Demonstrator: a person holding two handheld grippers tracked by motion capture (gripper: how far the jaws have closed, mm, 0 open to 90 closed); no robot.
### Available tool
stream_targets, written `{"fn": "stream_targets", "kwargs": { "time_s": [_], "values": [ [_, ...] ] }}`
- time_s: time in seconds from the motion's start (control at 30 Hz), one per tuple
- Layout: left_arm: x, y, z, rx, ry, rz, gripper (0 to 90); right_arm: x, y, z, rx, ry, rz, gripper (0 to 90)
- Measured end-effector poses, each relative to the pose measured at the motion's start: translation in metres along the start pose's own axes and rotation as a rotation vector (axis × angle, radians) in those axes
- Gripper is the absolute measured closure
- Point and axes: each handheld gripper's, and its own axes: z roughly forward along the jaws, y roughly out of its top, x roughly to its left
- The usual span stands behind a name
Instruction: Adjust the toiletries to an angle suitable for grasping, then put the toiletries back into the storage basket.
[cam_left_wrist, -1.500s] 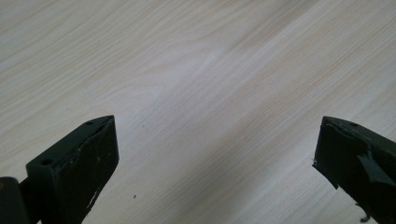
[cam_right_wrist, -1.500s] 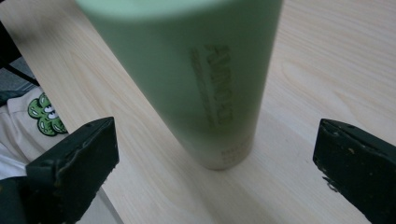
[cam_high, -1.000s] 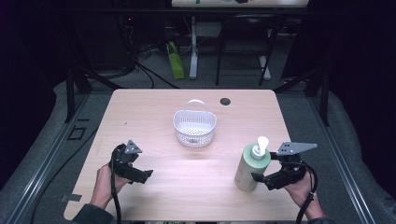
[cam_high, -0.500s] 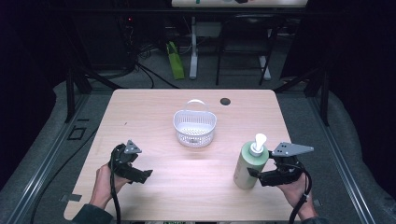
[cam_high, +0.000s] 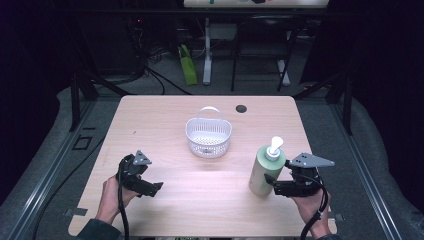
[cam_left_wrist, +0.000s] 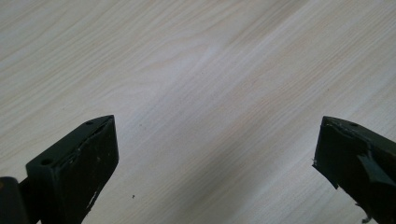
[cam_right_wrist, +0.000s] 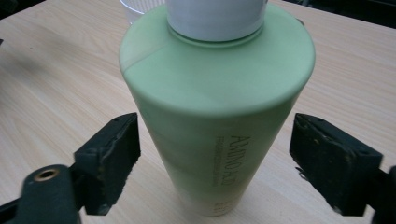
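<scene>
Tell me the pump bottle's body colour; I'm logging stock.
Pale green bottle, white pump; clearest in the right gripper view.

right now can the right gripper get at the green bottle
Probably yes. The bottle stands upright between the jaws of the right gripper, which have just been closing on it; a gap shows at each side, so the pads do not press yet. Nothing lies in the way.

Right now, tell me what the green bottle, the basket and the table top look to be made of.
Green bottle: likely plastic, matte pale green, smooth even skin with printed lettering; white pump looks plastic too.
Basket: probably moulded white plastic, with perforated walls and a thin arched handle.
Table top: light wood or wood-look laminate; the grain lines show, with a dull sheen.
</scene>
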Motion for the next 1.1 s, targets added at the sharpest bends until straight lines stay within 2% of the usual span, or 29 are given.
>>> {"fn": "stream_targets", "kwargs": {
  "time_s": [0.1,0.4,0.67,1.1],
  "values": [
    [0.000,0.000,0.000,-0.003,0.000,-0.001,0.0,-0.004,-0.002,-0.001,0.004,0.022,0.006,10.8],
    [0.000,0.000,0.000,0.001,-0.001,-0.003,0.0,-0.014,-0.002,-0.008,-0.003,0.047,0.038,1.3],
    [-0.001,-0.002,-0.001,-0.001,0.001,-0.006,0.0,-0.015,0.001,-0.009,-0.017,0.063,0.037,0.0],
    [-0.003,-0.001,0.001,0.002,-0.004,0.001,0.0,-0.018,0.007,-0.013,-0.052,0.072,0.004,0.0]
  ]
}}
